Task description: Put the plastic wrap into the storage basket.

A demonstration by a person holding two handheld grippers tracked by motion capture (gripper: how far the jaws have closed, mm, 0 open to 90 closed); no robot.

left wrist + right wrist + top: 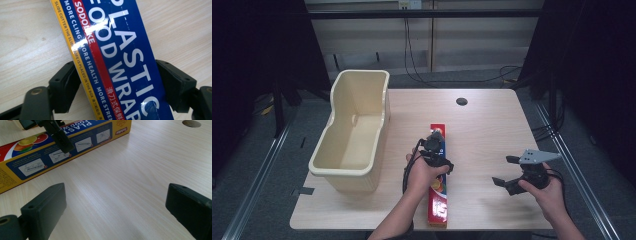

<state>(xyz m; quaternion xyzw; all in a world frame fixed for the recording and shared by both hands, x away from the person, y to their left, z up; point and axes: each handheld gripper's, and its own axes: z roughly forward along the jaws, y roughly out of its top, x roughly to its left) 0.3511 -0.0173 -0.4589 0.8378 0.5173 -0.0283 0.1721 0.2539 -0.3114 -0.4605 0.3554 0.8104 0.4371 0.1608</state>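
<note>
A long box of plastic food wrap [439,200], blue, red and yellow, lies lengthwise on the wooden table [492,130] near its middle. My left gripper [435,144] reaches down over the box's far half. In the left gripper view the box [120,55] runs between the two black jaws, and each jaw presses against one long side, so my left gripper [117,82] is shut on it. My right gripper [506,170] hovers to the right of the box, open, with bare table between its jaws [117,207]. From there the box [50,152] and one left jaw against its side are visible.
A tall cream plastic bin [343,172] stands at the table's left side, just left of the box. A round cable hole [461,101] sits near the far edge. Cables run along the floor behind the table.
</note>
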